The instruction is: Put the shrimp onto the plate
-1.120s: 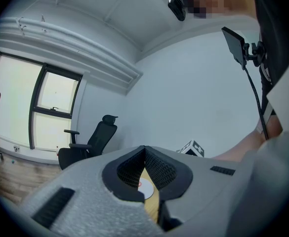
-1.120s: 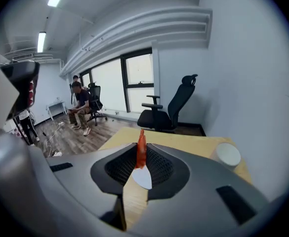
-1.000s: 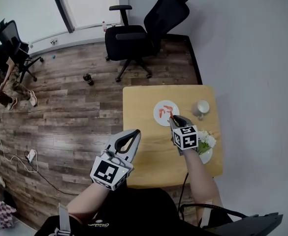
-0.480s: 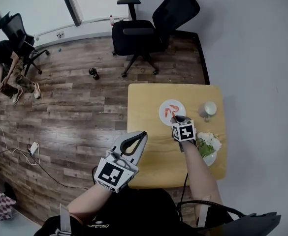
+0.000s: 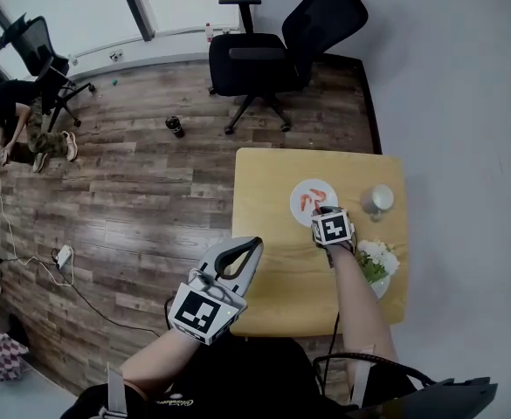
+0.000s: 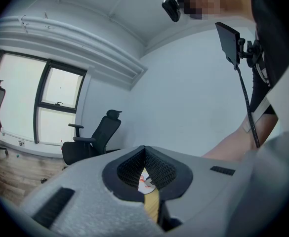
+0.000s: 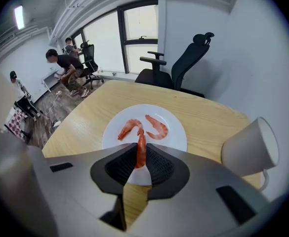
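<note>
A white plate (image 7: 179, 130) sits on the wooden table (image 5: 268, 190), holding two orange shrimps (image 7: 156, 125). My right gripper (image 7: 140, 153) is shut on a third shrimp (image 7: 141, 152), held just above the plate's near rim. In the head view the right gripper (image 5: 325, 211) hovers at the plate (image 5: 311, 192), near its front edge. My left gripper (image 5: 245, 248) hangs off the table's left front side, jaws shut with nothing between them; through its view (image 6: 144, 168) a sliver of the plate shows.
A white cup (image 7: 250, 149) lies on its side right of the plate. White flowers on a dish (image 5: 377, 260) stand at the table's right front. A black office chair (image 5: 281, 51) is behind the table. People are at the far left of the room (image 5: 19, 120).
The right gripper with its shrimp has crept a little forward to the plate's near rim. The head view has shifted, so the table sits further right. The left gripper keeps its place.
</note>
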